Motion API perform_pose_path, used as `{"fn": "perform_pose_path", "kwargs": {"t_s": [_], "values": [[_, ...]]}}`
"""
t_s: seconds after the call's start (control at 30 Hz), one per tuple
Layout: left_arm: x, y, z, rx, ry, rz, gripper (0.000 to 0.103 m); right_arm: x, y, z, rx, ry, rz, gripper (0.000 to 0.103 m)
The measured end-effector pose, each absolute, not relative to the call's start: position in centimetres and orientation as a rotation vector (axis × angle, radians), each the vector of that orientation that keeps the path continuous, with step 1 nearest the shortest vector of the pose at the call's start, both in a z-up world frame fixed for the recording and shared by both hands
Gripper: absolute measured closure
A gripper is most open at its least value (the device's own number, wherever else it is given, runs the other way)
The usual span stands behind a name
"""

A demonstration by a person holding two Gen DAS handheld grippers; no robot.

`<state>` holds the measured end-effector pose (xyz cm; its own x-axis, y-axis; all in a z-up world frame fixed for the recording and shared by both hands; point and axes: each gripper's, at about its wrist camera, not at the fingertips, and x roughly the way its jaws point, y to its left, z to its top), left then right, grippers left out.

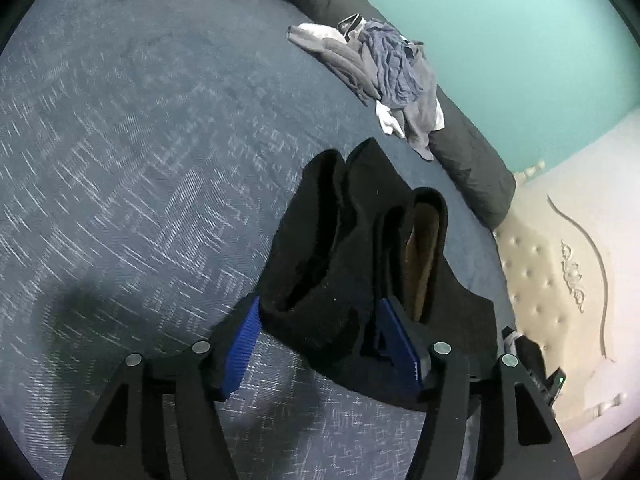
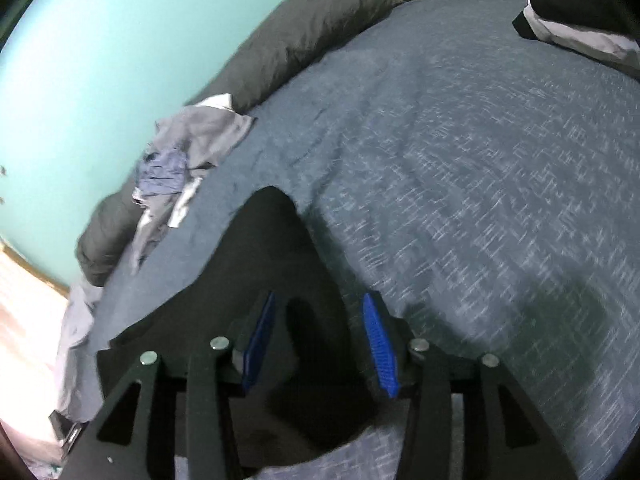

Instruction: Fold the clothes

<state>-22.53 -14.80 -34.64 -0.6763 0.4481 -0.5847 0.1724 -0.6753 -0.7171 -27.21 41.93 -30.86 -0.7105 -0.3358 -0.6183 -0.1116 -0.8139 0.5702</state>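
We have a black garment (image 1: pixel 352 264) lying bunched on the blue bed (image 1: pixel 132 152), and it sits straight ahead of both grippers, reaching up the middle of each wrist view. In the left wrist view its long axis runs from the lower centre up toward the frame's middle, with two standing folds and a brown lining showing in the right one. The left gripper (image 1: pixel 320 344) has its blue pads apart, the cloth lying between them; the right pad seems to touch the fabric, the left pad stands just beside its edge, so we judge it released rather than clamped. In the right wrist view the same garment (image 2: pixel 264 264) tapers to a point at mid-frame, and the right gripper (image 2: pixel 320 340) straddles its near end with pads apart and dark cloth between them, not pressed.

Both grippers tilt downward toward the bed, side by side at the garment's near edge, neither clearly nearer. The next fold, we judge, turns on this lengthwise lie.

A heap of unfolded clothes (image 1: pixel 384 76) waits at the upper right, against a dark rolled blanket (image 1: pixel 472 160).
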Motion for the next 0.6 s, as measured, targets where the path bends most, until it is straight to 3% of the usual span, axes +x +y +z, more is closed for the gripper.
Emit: {"fn": "perform_pose_path", "kwargs": {"t_s": [0.23,0.3,0.6], "values": [[-21.6,-14.5,-35.2,-1.100,-1.262,2.436,0.037,-24.2,40.3,-31.8,1.015,-0.942,-2.596,0.055],[-21.2,-14.4,-35.3,-1.081,-1.289,2.425,0.033,-24.3,40.3,-32.0,1.010,-0.965,-2.582,0.055],[-20.7,-11.2,-35.0,-1.128,-1.213,2.451,0.028,-24.5,41.4,-32.0,1.010,-1.019,-2.562,0.053]]}}
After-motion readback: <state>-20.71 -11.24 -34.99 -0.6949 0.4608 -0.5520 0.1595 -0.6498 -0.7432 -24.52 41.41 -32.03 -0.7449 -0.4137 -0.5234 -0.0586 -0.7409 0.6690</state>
